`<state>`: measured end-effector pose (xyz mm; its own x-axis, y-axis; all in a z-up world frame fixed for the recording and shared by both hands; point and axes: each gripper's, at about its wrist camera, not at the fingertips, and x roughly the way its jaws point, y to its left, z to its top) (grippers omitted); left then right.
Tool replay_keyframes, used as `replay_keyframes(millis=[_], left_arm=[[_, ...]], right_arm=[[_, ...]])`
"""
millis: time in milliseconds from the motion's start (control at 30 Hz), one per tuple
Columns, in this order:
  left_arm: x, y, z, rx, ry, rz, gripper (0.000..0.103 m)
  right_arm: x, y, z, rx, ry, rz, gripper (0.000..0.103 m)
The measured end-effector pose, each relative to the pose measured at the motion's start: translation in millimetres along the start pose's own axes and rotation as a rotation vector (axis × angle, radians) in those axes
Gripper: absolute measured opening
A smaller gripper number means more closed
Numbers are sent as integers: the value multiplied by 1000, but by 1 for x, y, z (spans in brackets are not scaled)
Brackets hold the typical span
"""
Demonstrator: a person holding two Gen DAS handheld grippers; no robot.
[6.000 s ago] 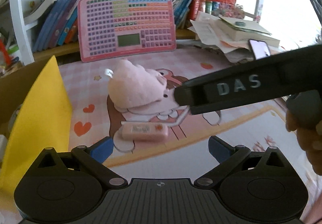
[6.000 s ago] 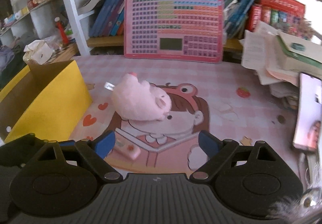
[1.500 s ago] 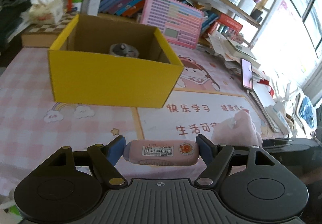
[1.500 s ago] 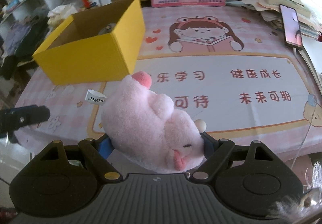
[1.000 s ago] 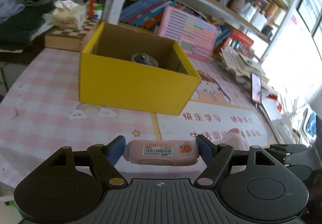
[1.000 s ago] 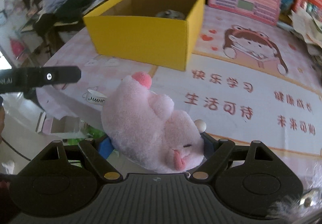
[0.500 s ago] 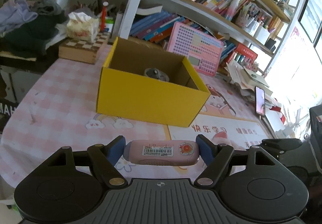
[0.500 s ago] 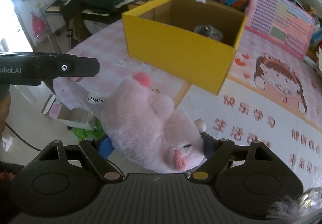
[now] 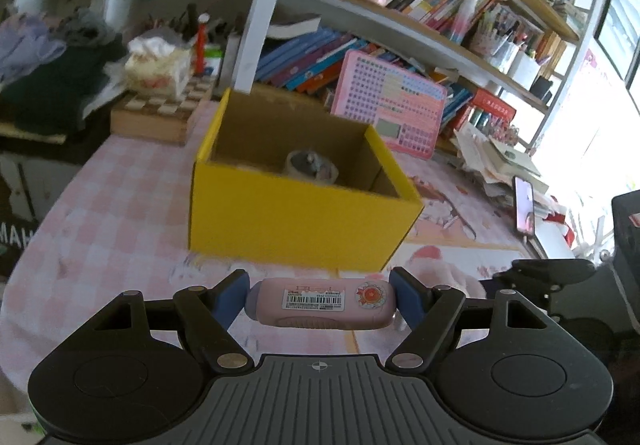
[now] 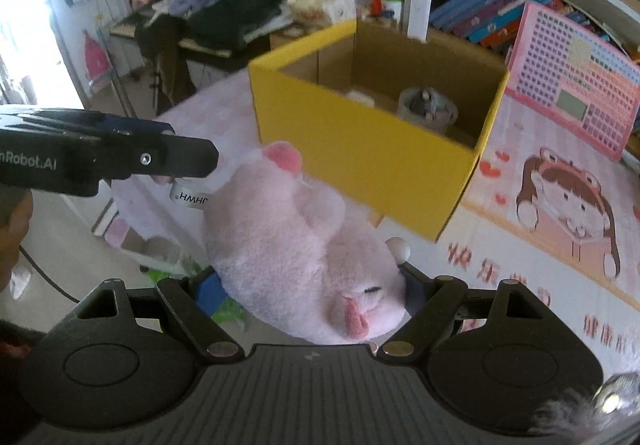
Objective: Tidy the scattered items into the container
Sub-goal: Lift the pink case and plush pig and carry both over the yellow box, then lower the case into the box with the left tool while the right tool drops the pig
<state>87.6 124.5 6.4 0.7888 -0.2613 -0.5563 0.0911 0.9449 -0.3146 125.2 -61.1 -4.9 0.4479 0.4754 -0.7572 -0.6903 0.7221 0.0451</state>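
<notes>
The left claw's black body (image 10: 100,161) carries white lettering cut off at the frame edge, reading "nRobot.AI". The white tag (image 10: 189,198) on the pink plush toy (image 10: 296,245) shows "HMHD" upside down. The table mat (image 10: 560,257) bears red Chinese characters, partly hidden and blurred. The pink case (image 9: 320,303) has a barcode sticker whose digits are too small to read.

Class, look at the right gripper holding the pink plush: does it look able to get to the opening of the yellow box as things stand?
Probably yes. The right gripper, shut on the pink plush, faces the yellow box, whose top is open with room beside the grey item inside.
</notes>
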Motion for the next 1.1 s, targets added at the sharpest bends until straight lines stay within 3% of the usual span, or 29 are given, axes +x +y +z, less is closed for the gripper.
replay_keyframes(millis=[500,667,900,1100], left_arm=[[32,-8,94,61,-198,9,78],[52,-7,108,83,-188,30,78],[104,2,117,64,-115,81,78],[138,3,122,98,-62,114,78]], right_arm=[[-7,-60,94,-14,-251,-68,84],[26,-66,120,-134,-218,-149,84],[78,-77,135,-125,-136,-123,85],[119,-85,134,-131,5,-94,86]])
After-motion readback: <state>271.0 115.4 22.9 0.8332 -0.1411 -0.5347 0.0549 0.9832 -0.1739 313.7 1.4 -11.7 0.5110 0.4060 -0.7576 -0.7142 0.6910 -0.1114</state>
